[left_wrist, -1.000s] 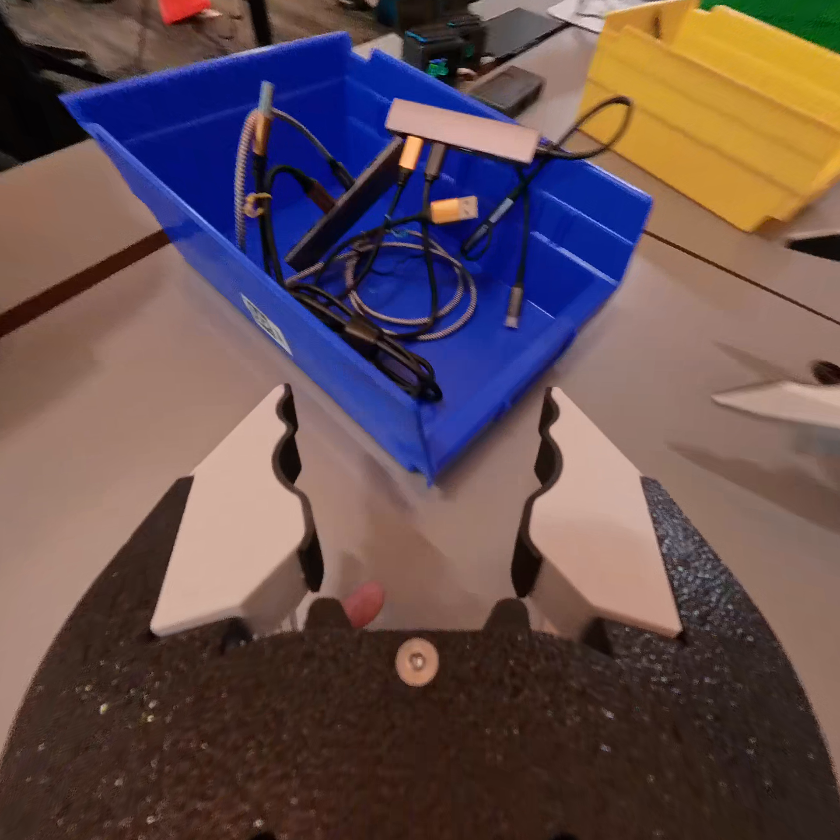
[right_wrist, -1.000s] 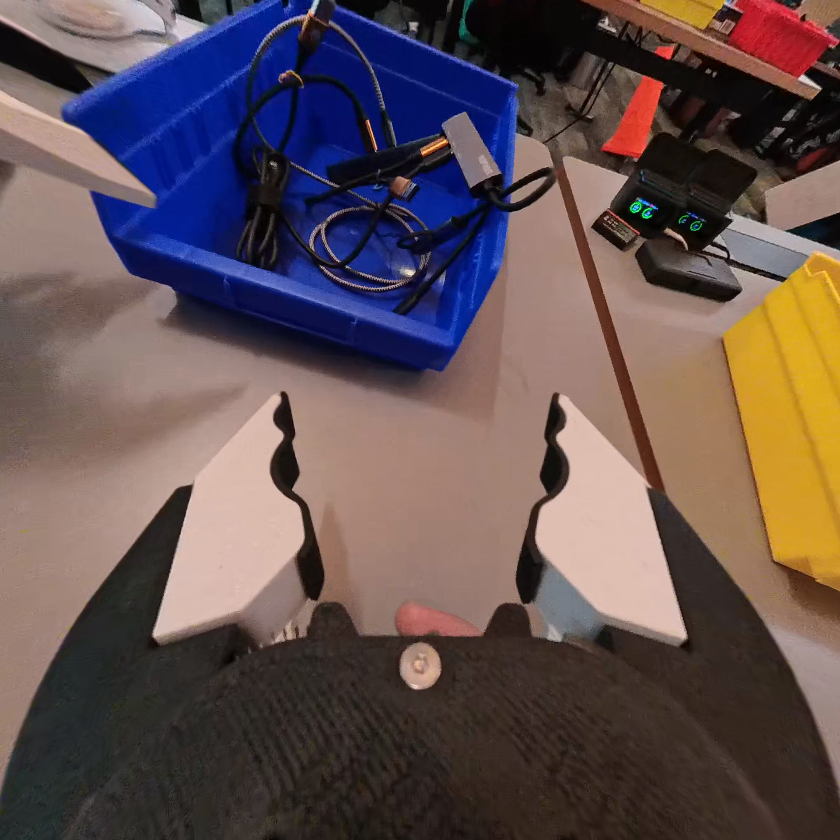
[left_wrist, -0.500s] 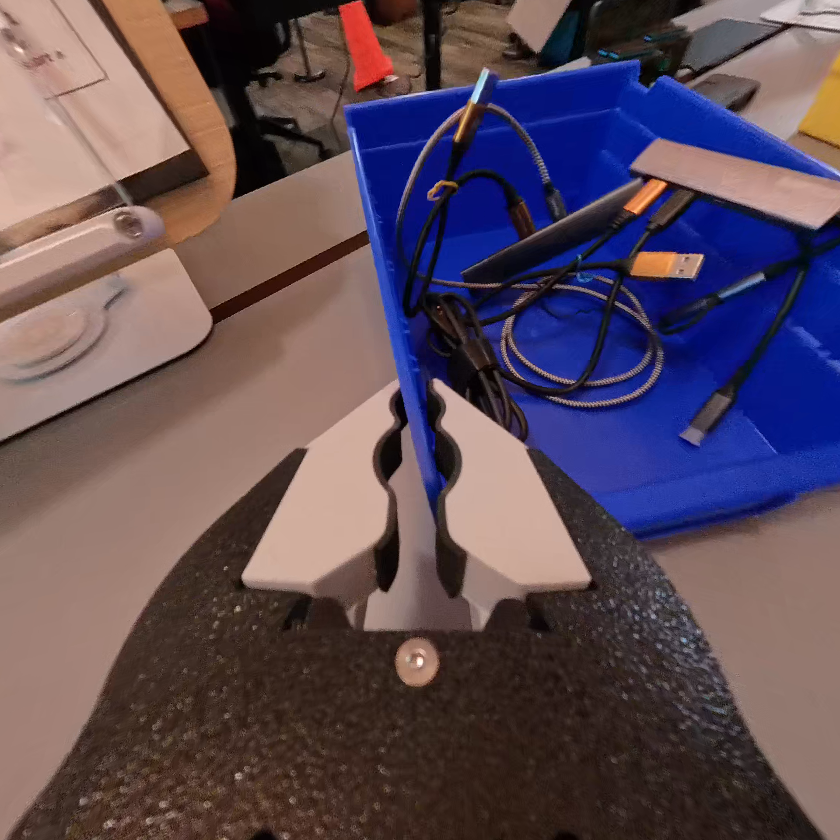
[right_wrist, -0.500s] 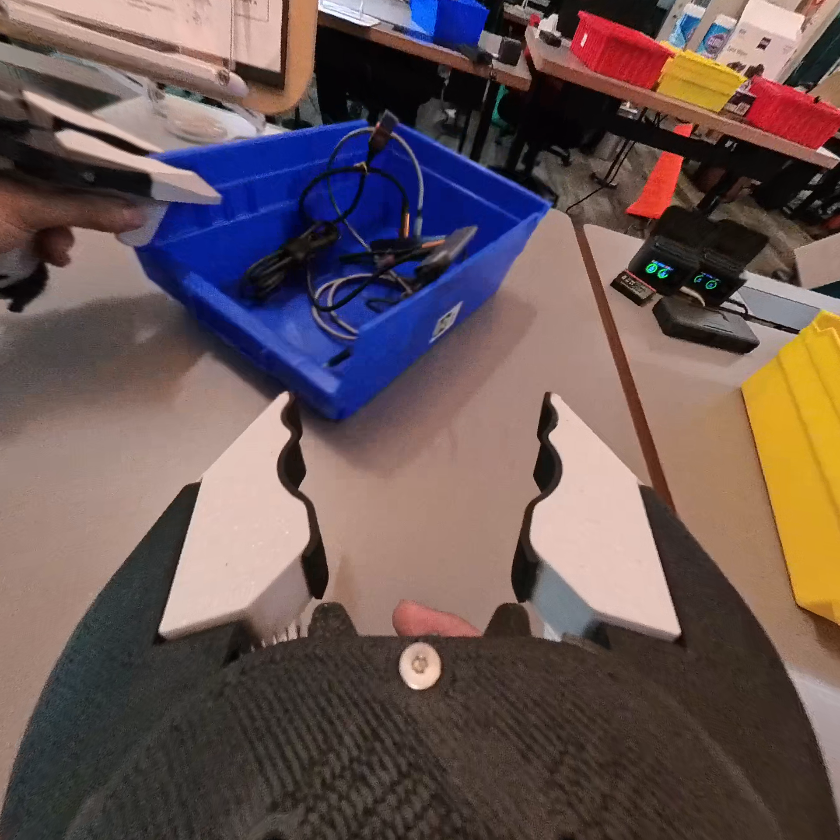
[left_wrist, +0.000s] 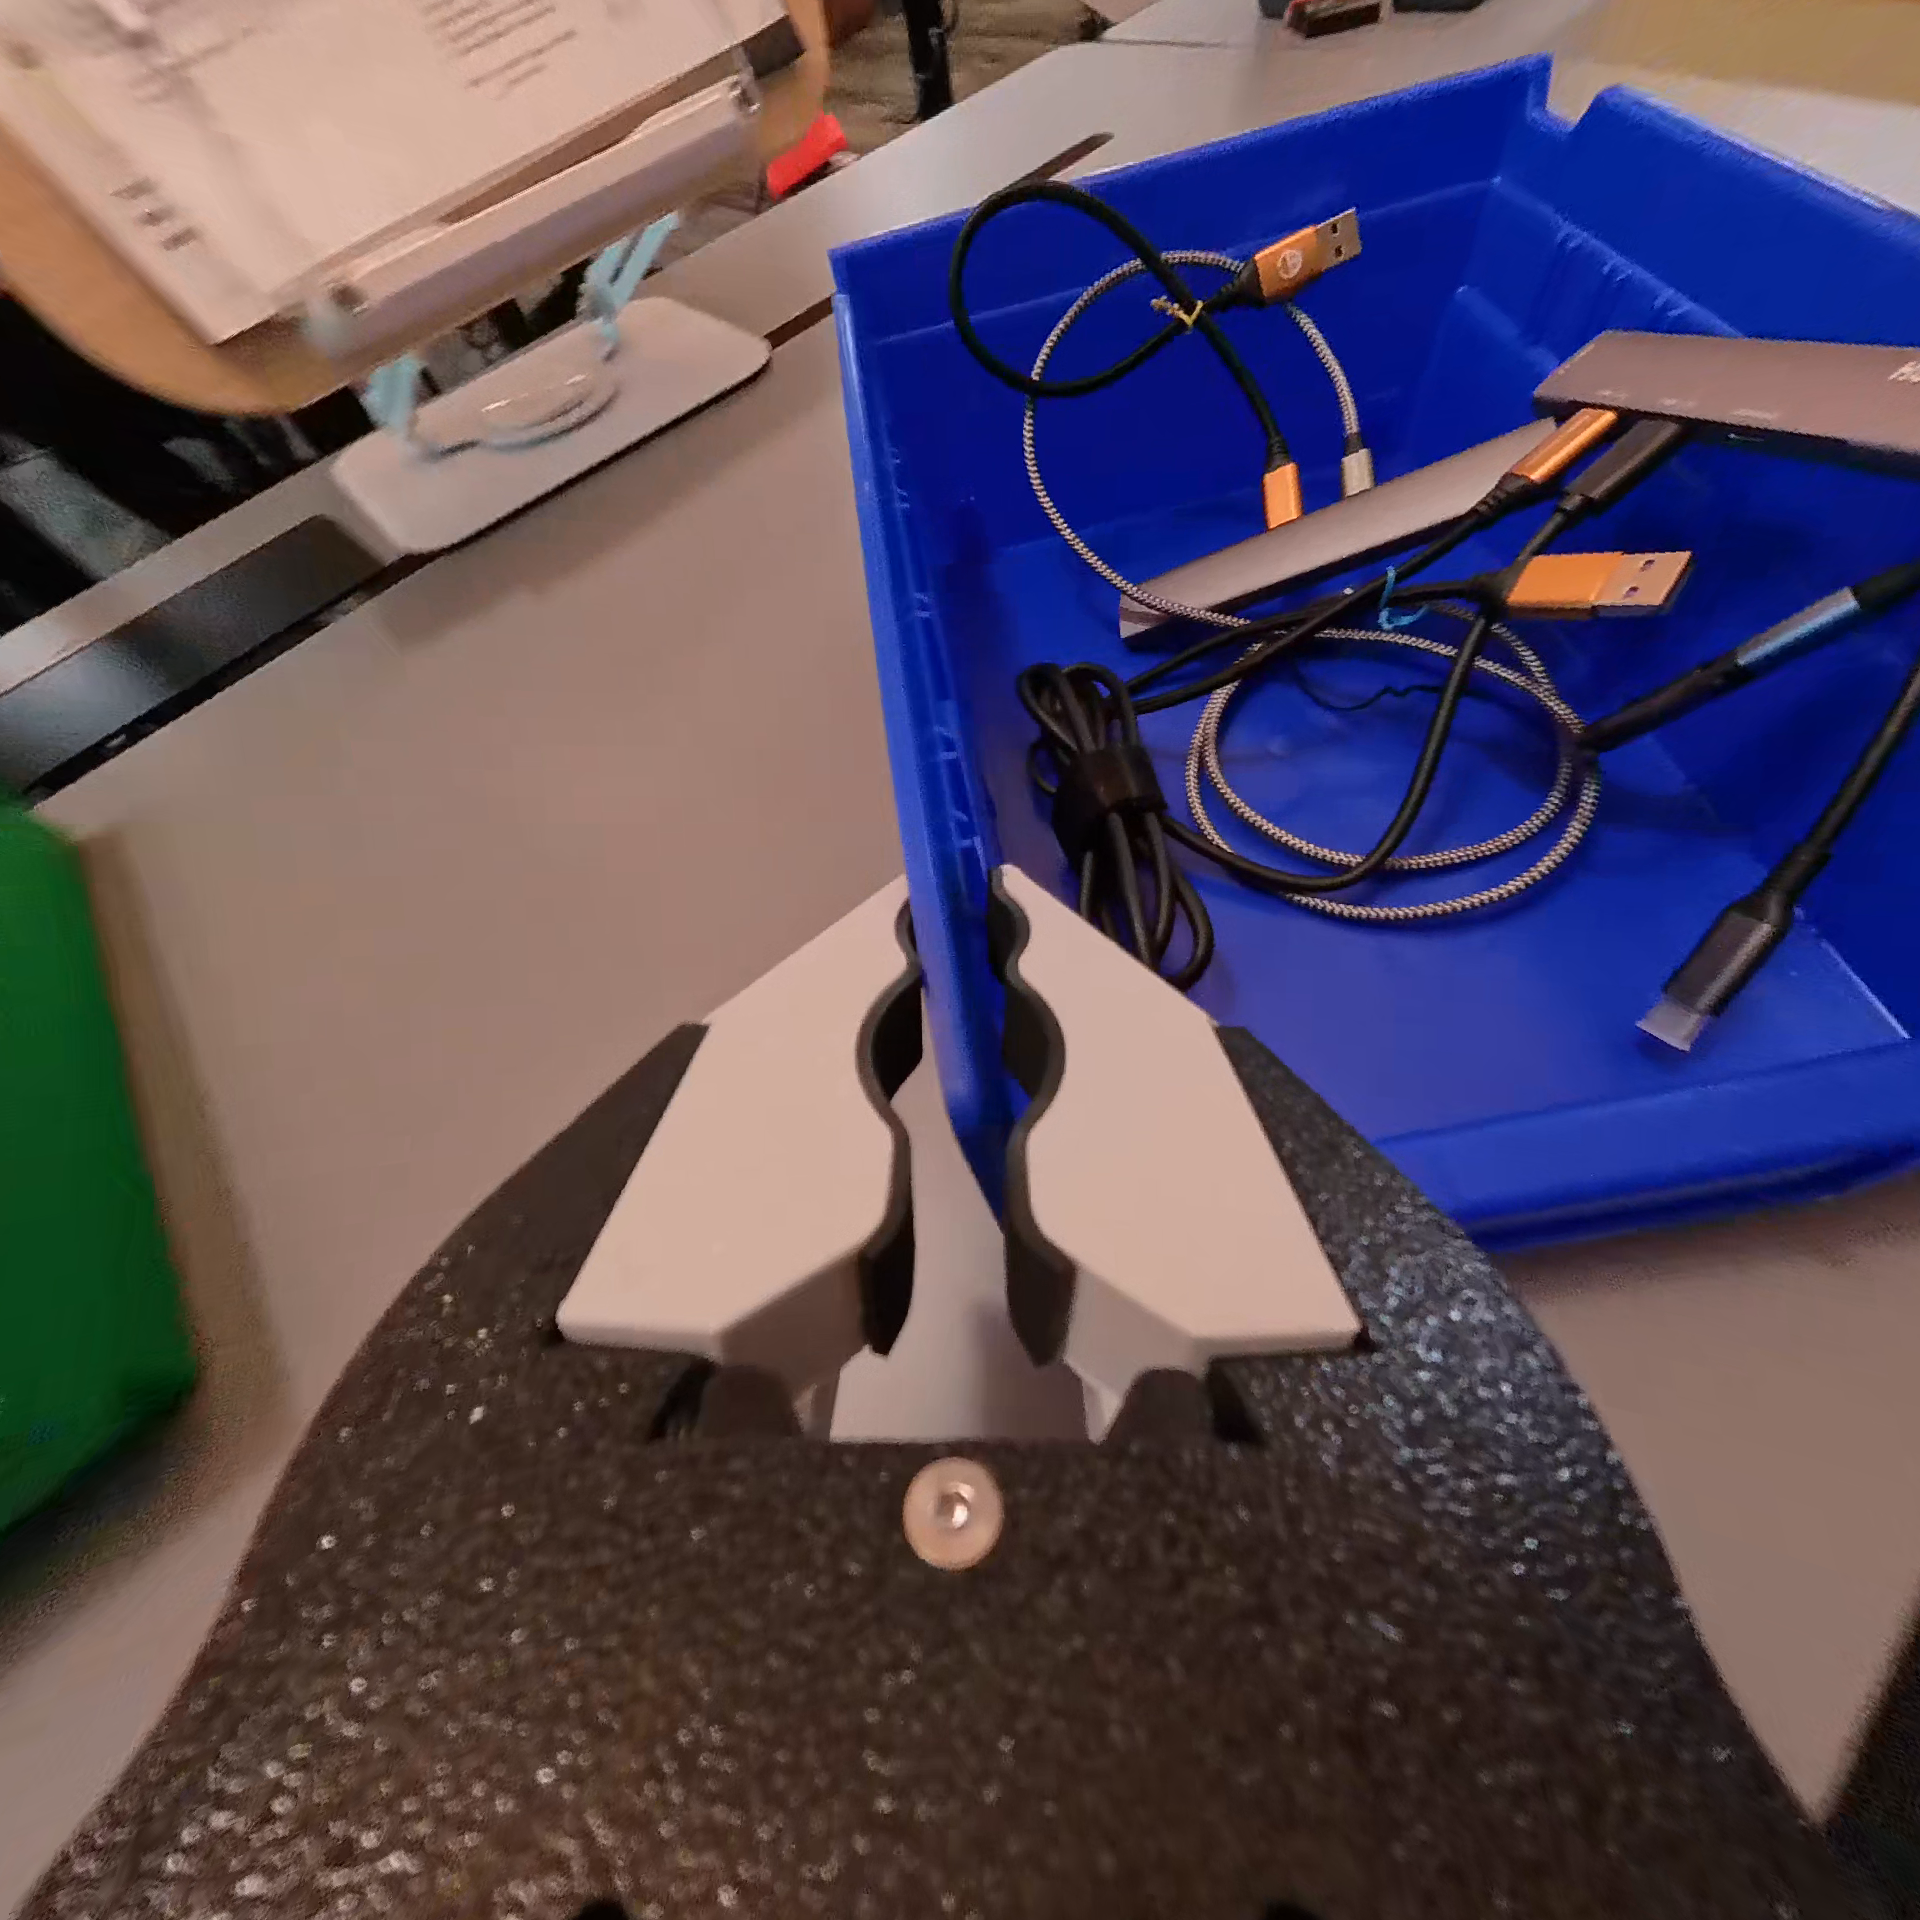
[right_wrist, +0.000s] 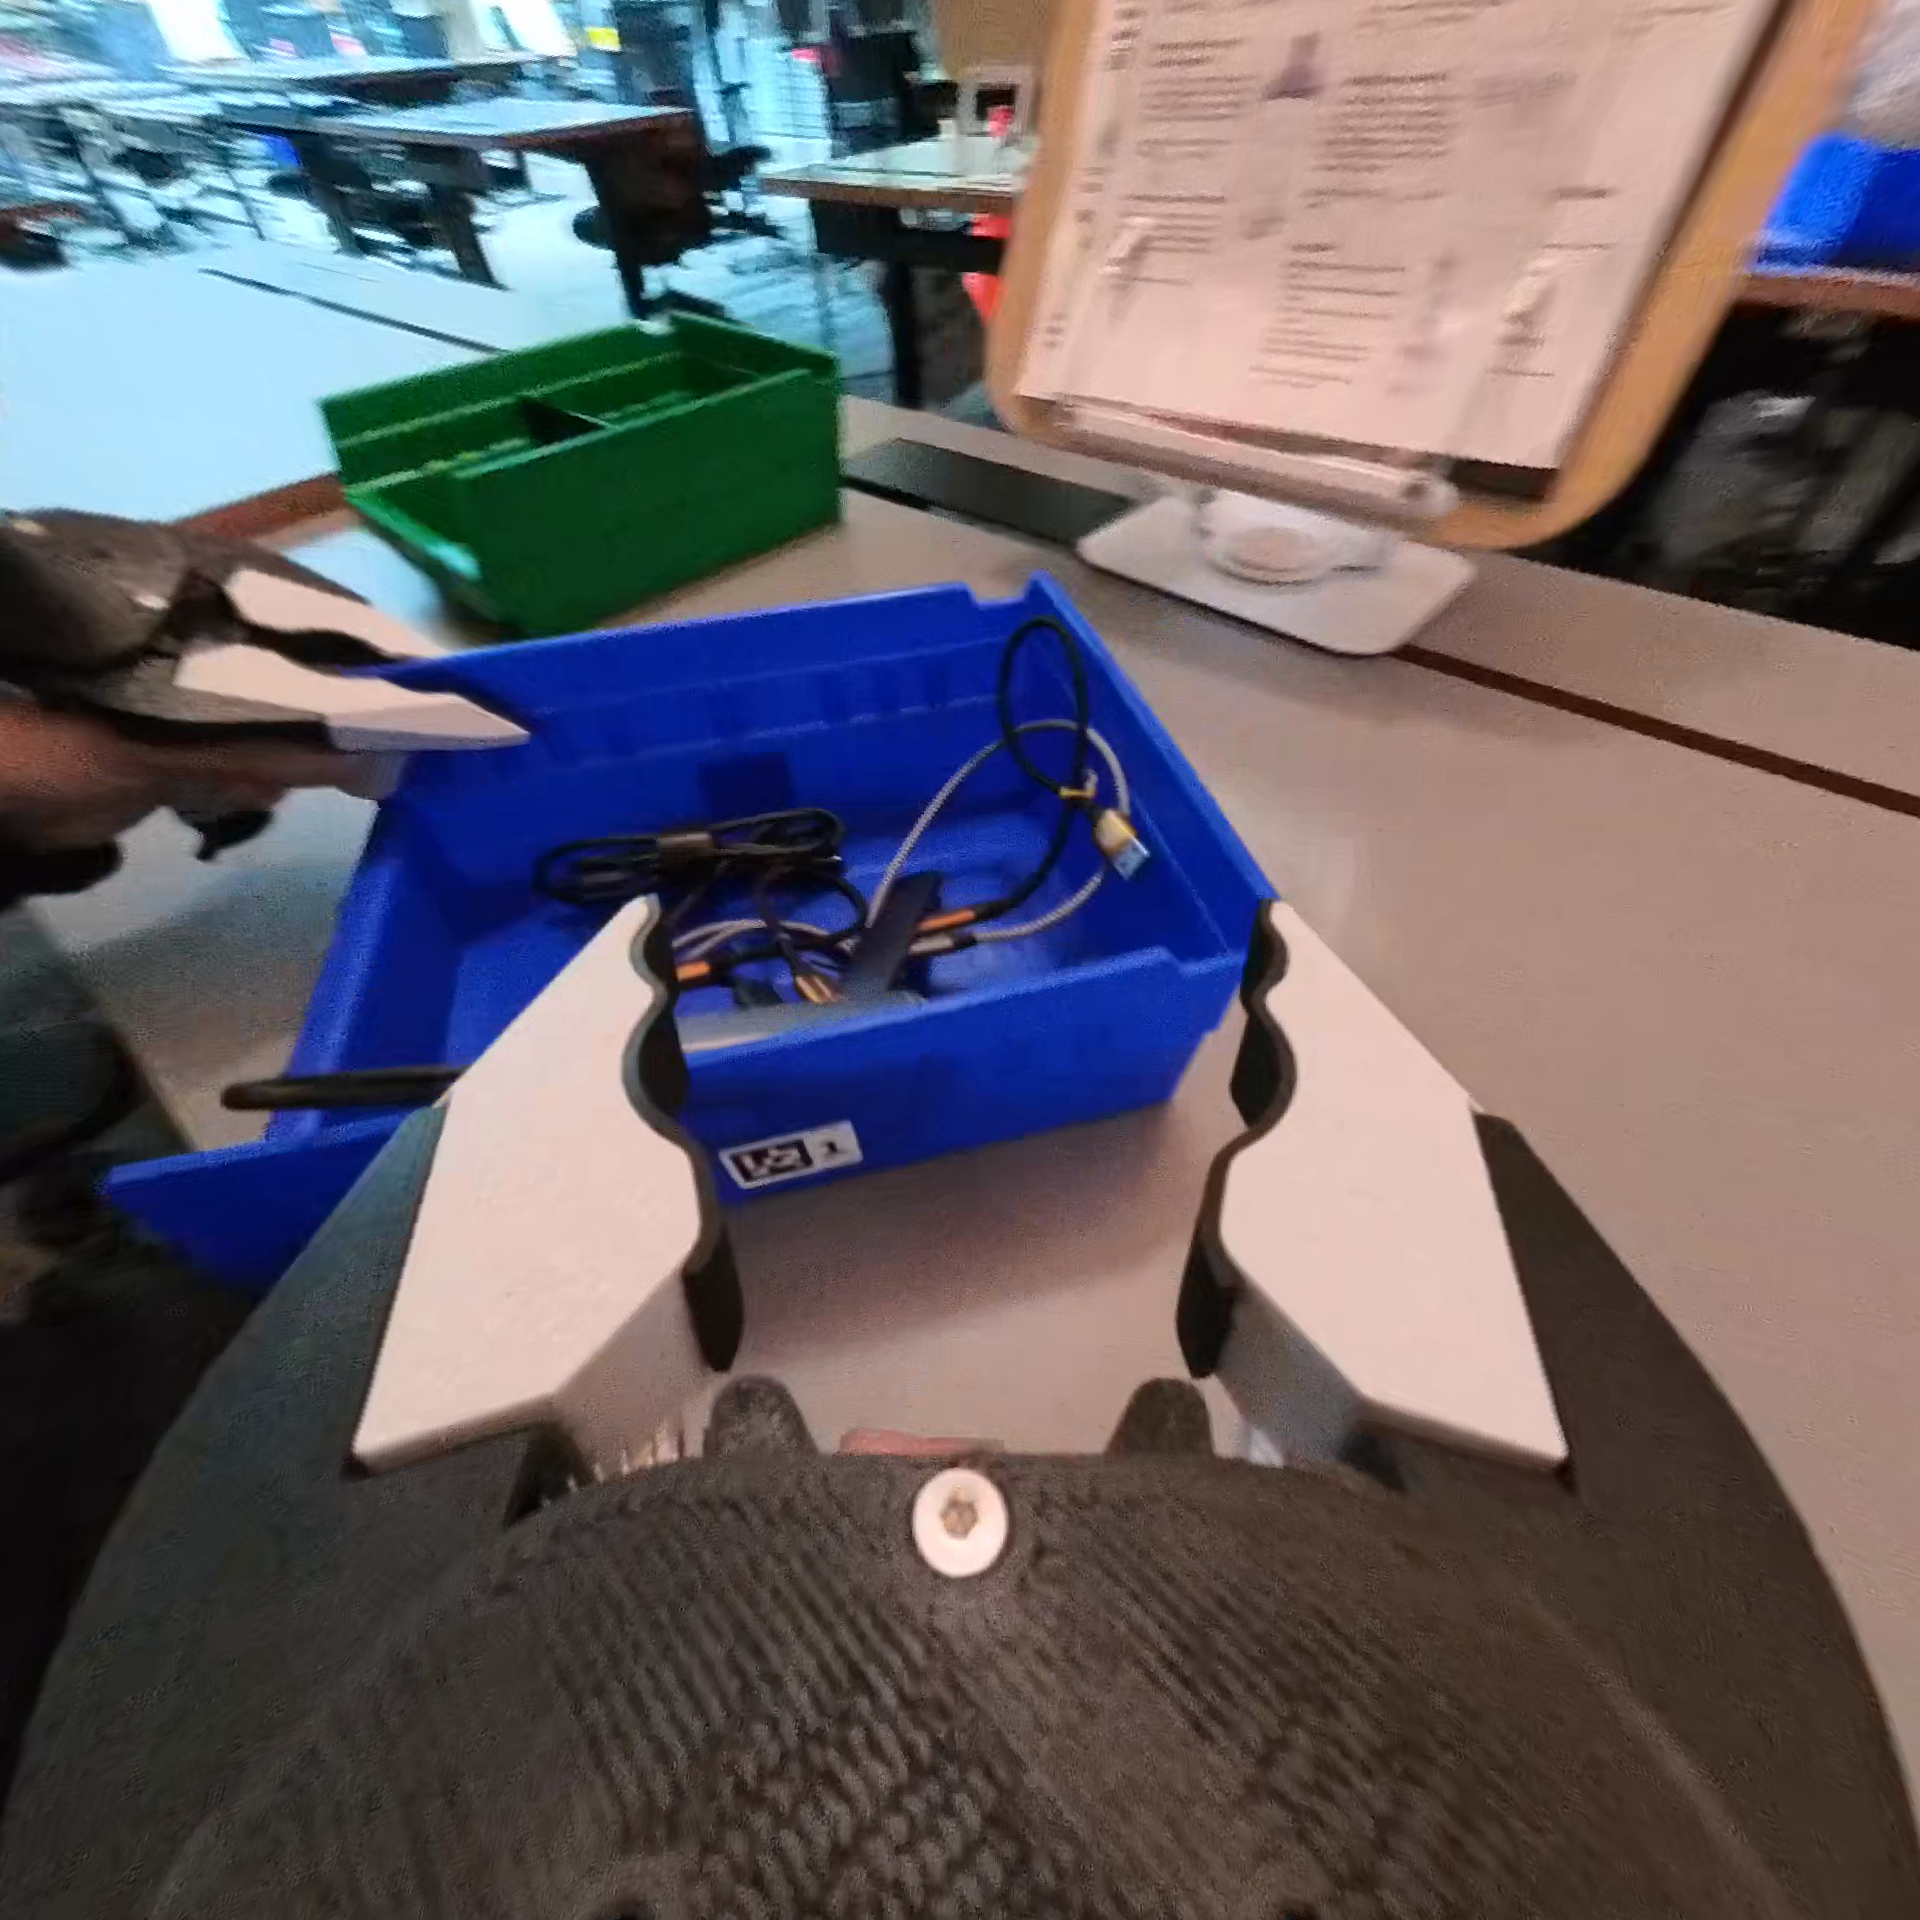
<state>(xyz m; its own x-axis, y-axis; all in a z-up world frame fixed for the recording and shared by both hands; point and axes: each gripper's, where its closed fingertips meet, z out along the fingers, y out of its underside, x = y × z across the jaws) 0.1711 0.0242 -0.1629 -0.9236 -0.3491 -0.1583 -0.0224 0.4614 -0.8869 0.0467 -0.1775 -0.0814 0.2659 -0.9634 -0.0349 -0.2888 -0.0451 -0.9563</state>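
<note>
A blue plastic bin (left_wrist: 1558, 1143) stands on the grey table and holds tangled cables and two flat grey hubs (left_wrist: 1725, 400). A bundled black cable (left_wrist: 1117, 821) and a braided cable (left_wrist: 1403, 904) lie on its floor. My left gripper (left_wrist: 956, 920) is shut on the bin's near side wall, one finger inside and one outside. It also shows in the right wrist view (right_wrist: 416, 717) at the bin's left corner. My right gripper (right_wrist: 953, 925) is open and empty, just in front of the bin's (right_wrist: 987, 1070) labelled wall.
A green divided bin (right_wrist: 603, 457) stands behind the blue one and shows at the left edge of the left wrist view (left_wrist: 62, 1143). A document stand (right_wrist: 1278, 561) with papers sits at the back. A dark seam (right_wrist: 1662, 727) crosses the table. There is about 25 cm between the tips of the two grippers.
My left gripper went from open in front of the bin to shut on its wall and has turned the bin. My right gripper stays open and now faces the bin's labelled side, closer.
</note>
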